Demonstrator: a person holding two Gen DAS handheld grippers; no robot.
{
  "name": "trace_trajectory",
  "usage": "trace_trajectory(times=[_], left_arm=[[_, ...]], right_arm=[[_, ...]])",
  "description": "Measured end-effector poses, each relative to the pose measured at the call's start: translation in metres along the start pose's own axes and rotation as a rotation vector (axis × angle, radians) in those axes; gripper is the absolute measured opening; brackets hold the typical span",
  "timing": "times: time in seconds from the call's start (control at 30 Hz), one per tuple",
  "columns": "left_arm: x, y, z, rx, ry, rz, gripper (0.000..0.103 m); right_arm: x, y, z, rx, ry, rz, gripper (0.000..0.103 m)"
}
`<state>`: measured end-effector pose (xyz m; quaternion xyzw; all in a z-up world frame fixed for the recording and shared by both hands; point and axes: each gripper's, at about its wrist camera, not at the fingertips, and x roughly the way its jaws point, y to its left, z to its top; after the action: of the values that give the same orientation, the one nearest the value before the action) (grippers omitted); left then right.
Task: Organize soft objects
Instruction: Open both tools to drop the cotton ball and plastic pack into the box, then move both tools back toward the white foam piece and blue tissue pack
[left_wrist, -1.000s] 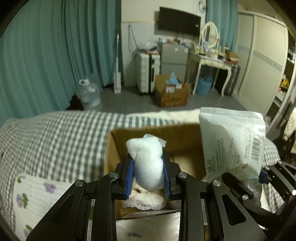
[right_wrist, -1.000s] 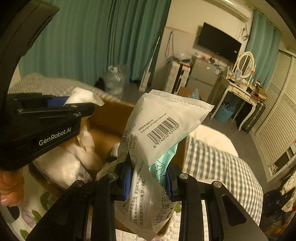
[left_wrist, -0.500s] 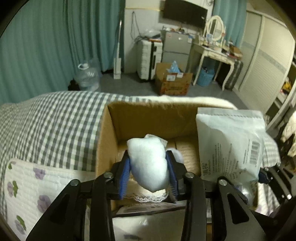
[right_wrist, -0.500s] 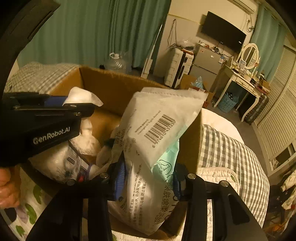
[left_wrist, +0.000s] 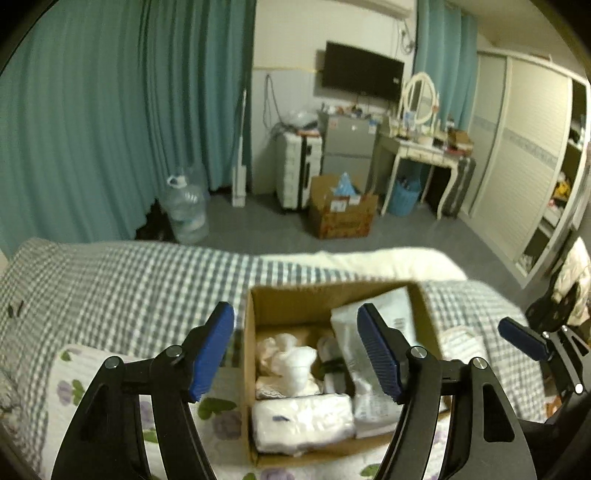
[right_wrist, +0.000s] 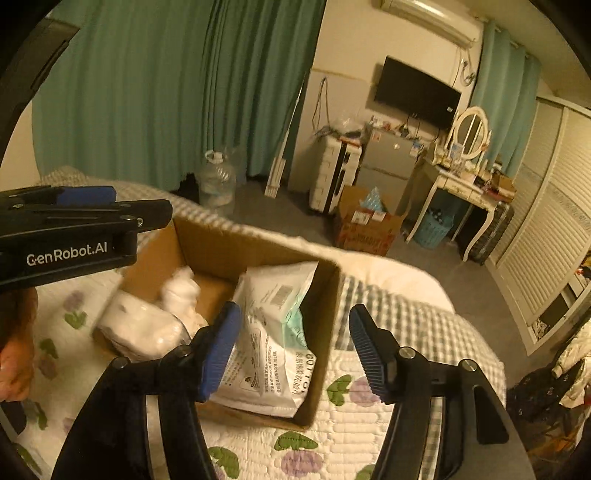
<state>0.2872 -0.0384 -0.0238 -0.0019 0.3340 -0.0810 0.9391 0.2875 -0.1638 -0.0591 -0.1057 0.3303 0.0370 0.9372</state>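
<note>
An open cardboard box (left_wrist: 255, 306) (right_wrist: 325, 317) sits on the bed. Inside lie a white soft roll (left_wrist: 291, 363) (right_wrist: 181, 290), a white wrapped pack (left_wrist: 303, 421) (right_wrist: 144, 328) and a large white plastic bag with printed text (left_wrist: 380, 343) (right_wrist: 273, 332) leaning against the right wall. My left gripper (left_wrist: 295, 350) is open and empty, held above the box. My right gripper (right_wrist: 293, 347) is open and empty above the box's right side; it shows at the right edge of the left wrist view (left_wrist: 524, 339).
The bed has a grey checked cover (left_wrist: 129, 280) and a white floral quilt (right_wrist: 332, 435). Beyond the bed stand a water jug (left_wrist: 184, 212), a cardboard box on the floor (left_wrist: 341, 218), a suitcase (left_wrist: 295, 170), a dressing table (left_wrist: 421, 151) and a wardrobe (left_wrist: 517, 177).
Both grippers have opened and pulled back up from the box. The white roll and the large bag have dropped into the box.
</note>
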Motion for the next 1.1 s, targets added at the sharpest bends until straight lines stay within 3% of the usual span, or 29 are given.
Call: trace_trajectory(times=[0.07,0.17,0.33,0.53,0.6,0.87,1.1], left_arm=[[-0.022,0.001,0.004,-0.001,-0.031,0.000,0.072],[-0.058,0.004,0.010,0.000,-0.093,0.010,0.084],[-0.123,0.010,0.015,0.005,-0.193,0.020,0.084],[-0.197,0.012,0.011,0.000,-0.293,0.033,0.086],[-0.218,0.011,0.007,-0.003,-0.325,0.040,0.103],[-0.295,0.009,-0.017,0.008,-0.456,0.071,0.103],[-0.323,0.003,-0.036,0.019,-0.496,0.079,0.103]], right_arm=[[-0.024,-0.004,0.008,0.005,-0.040,-0.009,0.069],[-0.063,-0.007,0.016,0.019,-0.099,-0.018,0.075],[-0.133,-0.011,0.023,0.050,-0.208,-0.027,0.093],[-0.216,-0.010,0.024,0.074,-0.306,-0.032,0.102],[-0.241,-0.009,0.021,0.075,-0.346,-0.033,0.103],[-0.323,0.000,0.004,0.076,-0.434,-0.028,0.103],[-0.369,0.012,-0.010,0.065,-0.480,-0.025,0.103]])
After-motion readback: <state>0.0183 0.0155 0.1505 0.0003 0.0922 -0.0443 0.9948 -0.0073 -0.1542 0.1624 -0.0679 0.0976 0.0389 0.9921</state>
